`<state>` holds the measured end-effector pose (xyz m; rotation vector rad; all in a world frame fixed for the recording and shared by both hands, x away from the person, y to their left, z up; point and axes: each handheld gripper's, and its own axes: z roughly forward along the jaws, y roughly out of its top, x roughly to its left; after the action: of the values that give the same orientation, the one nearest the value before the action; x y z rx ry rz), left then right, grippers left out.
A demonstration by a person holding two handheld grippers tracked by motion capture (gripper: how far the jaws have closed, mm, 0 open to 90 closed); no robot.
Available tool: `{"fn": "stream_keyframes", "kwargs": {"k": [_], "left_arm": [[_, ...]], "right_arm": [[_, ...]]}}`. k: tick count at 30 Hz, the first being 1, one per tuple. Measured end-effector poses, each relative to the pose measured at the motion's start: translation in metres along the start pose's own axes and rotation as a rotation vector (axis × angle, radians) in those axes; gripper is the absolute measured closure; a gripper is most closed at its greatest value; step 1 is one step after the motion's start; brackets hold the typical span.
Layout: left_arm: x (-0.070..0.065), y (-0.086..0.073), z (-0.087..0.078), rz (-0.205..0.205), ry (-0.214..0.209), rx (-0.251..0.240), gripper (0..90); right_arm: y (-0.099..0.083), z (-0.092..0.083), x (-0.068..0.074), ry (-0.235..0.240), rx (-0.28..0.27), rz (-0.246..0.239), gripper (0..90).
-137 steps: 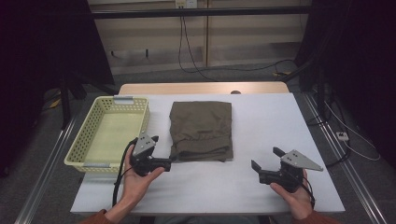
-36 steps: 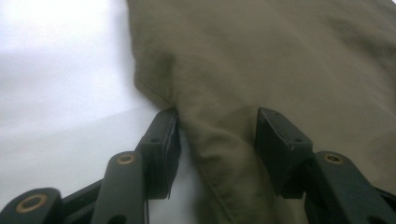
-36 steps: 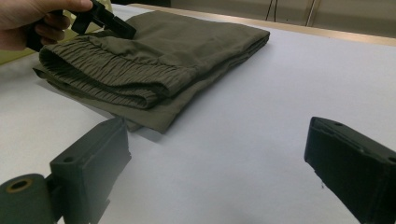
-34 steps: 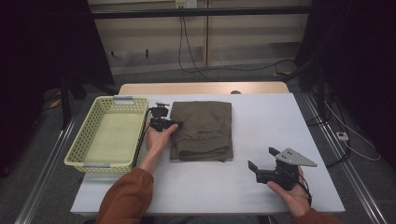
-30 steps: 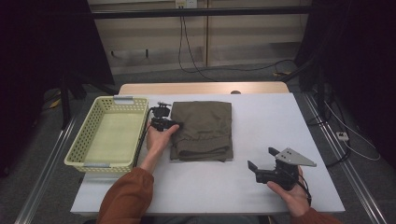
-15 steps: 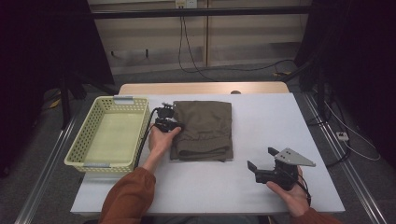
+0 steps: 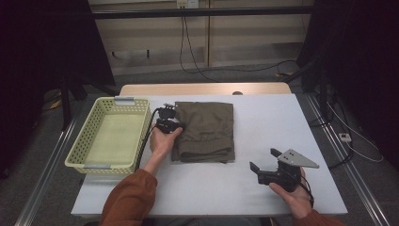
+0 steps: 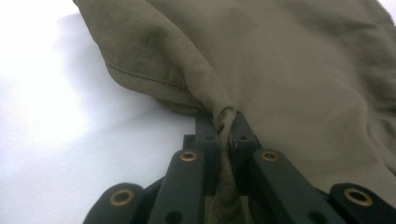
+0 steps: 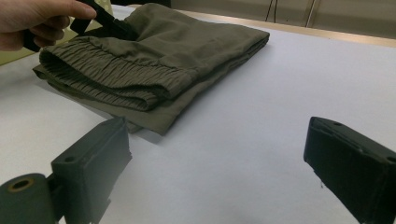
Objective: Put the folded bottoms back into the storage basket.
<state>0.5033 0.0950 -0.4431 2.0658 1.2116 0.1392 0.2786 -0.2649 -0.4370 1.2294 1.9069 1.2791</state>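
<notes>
Looking down from the high view, the folded trousers (image 7: 205,131) lie mid-desk, nearer the far edge, long axis running from near edge to far edge, waistband toward the person. The basket (image 7: 89,142) sits along the left edge, just beside them (a likely destination, I'd guess). The left gripper (image 7: 168,123) is at the trousers' left edge near the far corner, so it can pinch a fold rather than the whole stack. The right gripper (image 7: 266,162) hovers near the near right corner, well apart from the cloth.

From the left gripper view, the jaws have just been closing and now clench a bunched ridge of trousers (image 8: 261,70) between them.

From the right gripper view, its jaws stand wide apart, released, with the waistband (image 9: 107,70) facing them.
</notes>
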Motion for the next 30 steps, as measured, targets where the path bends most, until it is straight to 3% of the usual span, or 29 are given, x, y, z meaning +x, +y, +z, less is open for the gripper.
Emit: {"fn": "stream_keyframes", "kwargs": {"k": [7, 18, 26, 30], "left_arm": [[-0.008, 0.005, -0.016, 0.047, -0.027, -0.097, 86.5], [-0.022, 0.011, -0.037, 0.09, -0.083, -0.195, 86.6], [-0.031, 0.015, -0.046, 0.138, -0.094, -0.234, 86.6], [-0.036, 0.018, -0.052, 0.183, -0.114, -0.259, 86.6]], "right_arm": [[0.0, 0.0, 0.001, 0.004, -0.004, -0.003, 6.6], [0.001, 0.0, 0.001, 0.006, -0.009, -0.005, 6.6], [0.001, 0.0, 0.001, 0.005, -0.009, -0.007, 6.6], [0.001, -0.001, 0.001, 0.004, -0.01, -0.003, 6.6]]}}
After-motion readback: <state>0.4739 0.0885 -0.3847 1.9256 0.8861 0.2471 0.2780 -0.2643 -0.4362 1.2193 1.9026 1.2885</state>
